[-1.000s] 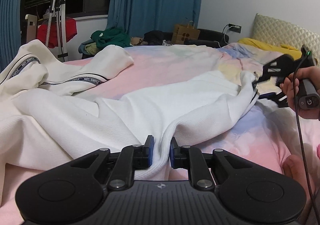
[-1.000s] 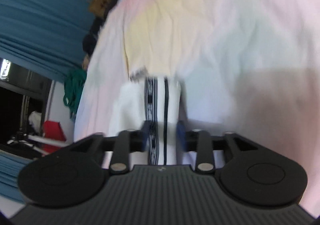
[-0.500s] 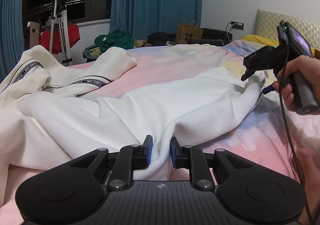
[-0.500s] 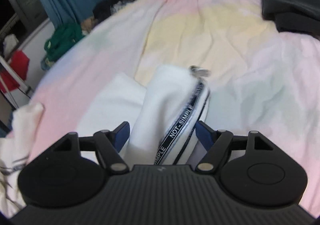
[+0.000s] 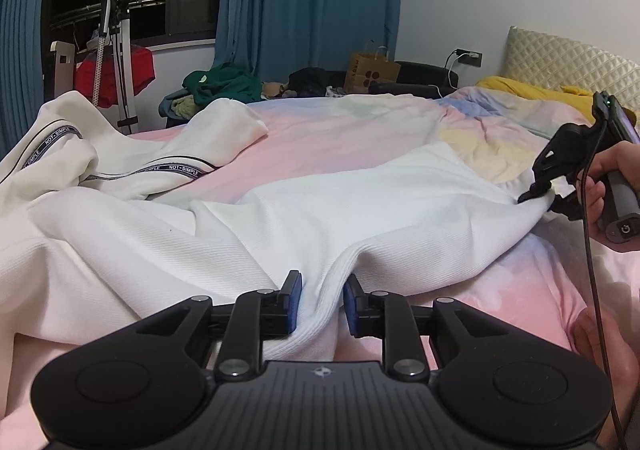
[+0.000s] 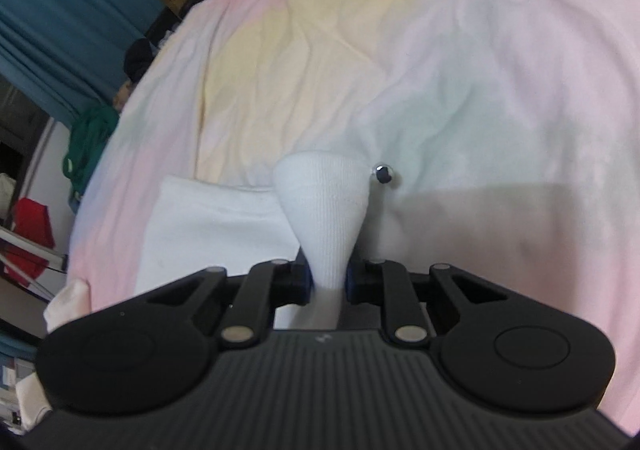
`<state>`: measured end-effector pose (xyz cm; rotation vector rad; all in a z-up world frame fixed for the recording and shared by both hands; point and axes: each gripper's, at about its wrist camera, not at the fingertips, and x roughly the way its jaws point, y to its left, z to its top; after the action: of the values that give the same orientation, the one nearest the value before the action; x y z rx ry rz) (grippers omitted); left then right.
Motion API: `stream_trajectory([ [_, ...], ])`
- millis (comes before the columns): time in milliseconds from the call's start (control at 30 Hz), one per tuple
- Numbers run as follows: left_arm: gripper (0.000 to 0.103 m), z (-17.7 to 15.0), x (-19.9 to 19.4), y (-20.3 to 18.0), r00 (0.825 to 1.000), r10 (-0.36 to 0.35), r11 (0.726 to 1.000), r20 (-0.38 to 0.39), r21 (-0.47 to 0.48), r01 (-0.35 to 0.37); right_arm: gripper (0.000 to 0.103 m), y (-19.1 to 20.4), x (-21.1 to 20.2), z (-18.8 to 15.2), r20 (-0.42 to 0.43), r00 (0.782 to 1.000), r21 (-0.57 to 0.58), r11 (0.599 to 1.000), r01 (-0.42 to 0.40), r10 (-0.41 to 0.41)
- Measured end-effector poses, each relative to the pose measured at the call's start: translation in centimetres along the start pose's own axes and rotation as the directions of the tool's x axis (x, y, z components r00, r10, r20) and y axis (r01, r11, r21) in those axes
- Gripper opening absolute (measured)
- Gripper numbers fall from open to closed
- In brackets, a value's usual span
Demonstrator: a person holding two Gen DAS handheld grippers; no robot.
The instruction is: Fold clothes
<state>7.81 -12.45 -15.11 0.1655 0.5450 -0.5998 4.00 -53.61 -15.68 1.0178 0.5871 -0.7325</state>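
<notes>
A: Where is the garment?
B: The white garment (image 5: 312, 217) lies spread and rumpled across the pastel bed sheet (image 5: 340, 133), its black-trimmed part bunched at the far left.
A: And the left gripper (image 5: 318, 304)?
B: Its blue pads are narrowed onto a ridge of the white fabric at the near edge, pinching it.
A: The right one?
B: The right gripper (image 6: 328, 278) is clamped on a cone of white cloth that rises between its fingers. From the left wrist view it sits at the garment's far right corner, held in the right hand (image 5: 612, 185).
A: Anything by that cone?
B: A small shiny metal piece (image 6: 383, 172), perhaps a zipper pull; too blurred to be sure.
</notes>
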Motion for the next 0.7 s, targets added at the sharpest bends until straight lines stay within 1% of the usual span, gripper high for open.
stream_trajectory([
  [67,0.030,0.1,-0.2,0.2,1.000,-0.004,1.000,-0.011,-0.003,0.004,0.015,0.0,-0.1,-0.1,0.005,1.000,0.011,1.000,-0.023,0.023],
  [100,0.036,0.1,-0.5,0.4,1.000,-0.008,1.000,-0.018,-0.017,0.008,0.015,-0.1,-0.1,0.0,0.007,0.999,0.019,0.999,-0.036,0.036],
  [133,0.043,0.2,-1.1,0.7,1.000,-0.012,0.999,-0.016,-0.043,0.011,0.013,-0.1,-0.2,0.0,0.009,0.999,0.027,0.998,-0.048,0.048],
  [167,0.048,0.4,-1.7,1.0,1.000,-0.015,0.998,-0.014,-0.068,0.014,0.011,-0.2,-0.2,0.0,0.011,0.998,0.035,0.998,-0.060,0.060],
  [200,0.057,0.5,-2.4,1.3,1.000,-0.018,0.995,-0.012,-0.095,0.017,0.011,-0.2,-0.3,0.0,0.015,0.997,0.040,0.997,-0.071,0.071],
  [233,0.065,0.7,-3.4,1.9,1.000,-0.004,0.990,-0.001,-0.138,0.004,0.009,-0.3,-0.5,0.1,0.020,0.996,0.042,0.996,-0.082,0.081],
  [267,0.070,0.9,-4.5,2.5,1.000,0.010,0.984,0.009,-0.181,-0.008,0.008,-0.3,-0.7,0.2,0.027,0.995,0.046,0.994,-0.097,0.096],
  [300,0.081,1.0,-5.5,3.2,1.000,0.025,0.974,0.018,-0.224,-0.020,0.008,-0.3,-1.0,0.3,0.038,0.993,0.052,0.992,-0.114,0.112],
  [333,0.085,1.1,-6.4,4.1,0.999,0.045,0.960,0.026,-0.277,-0.036,0.008,-0.3,-1.3,0.4,0.049,0.991,0.057,0.990,-0.131,0.128],
  [367,0.085,1.1,-7.3,5.1,0.997,0.066,0.942,0.031,-0.331,-0.052,0.008,-0.2,-1.6,0.5,0.066,0.987,0.060,0.987,-0.150,0.146],
  [400,0.085,0.7,-7.9,6.8,0.997,0.079,0.902,0.019,-0.427,-0.064,0.008,-0.2,-2.1,0.6,0.098,0.981,0.060,0.983,-0.172,0.165],
  [433,0.086,0.3,-8.6,8.4,0.996,0.092,0.851,0.005,-0.519,-0.076,0.008,-0.2,-2.6,0.7,0.130,0.974,0.060,0.979,-0.193,0.184],
  [467,0.087,-0.2,-9.2,10.0,0.995,0.102,0.791,-0.009,-0.606,-0.087,0.007,-0.1,-3.2,0.8,0.164,0.965,0.056,0.975,-0.215,0.203],
  [500,0.088,-1.3,-9.7,11.9,0.994,0.103,0.700,-0.018,-0.709,-0.086,0.007,0.0,-3.8,0.9,0.199,0.955,0.041,0.972,-0.233,0.220],
  [533,0.088,-2.4,-10.2,13.8,0.994,0.104,0.597,-0.027,-0.798,-0.084,0.007,0.2,-4.2,1.0,0.224,0.948,0.024,0.971,-0.236,0.225],
  [567,0.088,-3.6,-10.6,15.5,0.993,0.112,0.501,-0.033,-0.861,-0.086,0.007,0.3,-4.3,1.1,0.239,0.946,0.008,0.974,-0.227,0.219],
  [633,0.088,-5.8,-11.2,17.3,0.991,0.132,0.332,-0.025,-0.941,-0.068,0.007,0.5,-4.5,1.4,0.262,0.943,-0.016,0.978,-0.208,0.205],
  [700,0.087,-8.1,-11.7,19.0,0.988,0.152,0.152,-0.021,-0.987,-0.044,0.007,0.1,-3.9,1.6,0.245,0.951,0.003,0.981,-0.193,0.187],
])
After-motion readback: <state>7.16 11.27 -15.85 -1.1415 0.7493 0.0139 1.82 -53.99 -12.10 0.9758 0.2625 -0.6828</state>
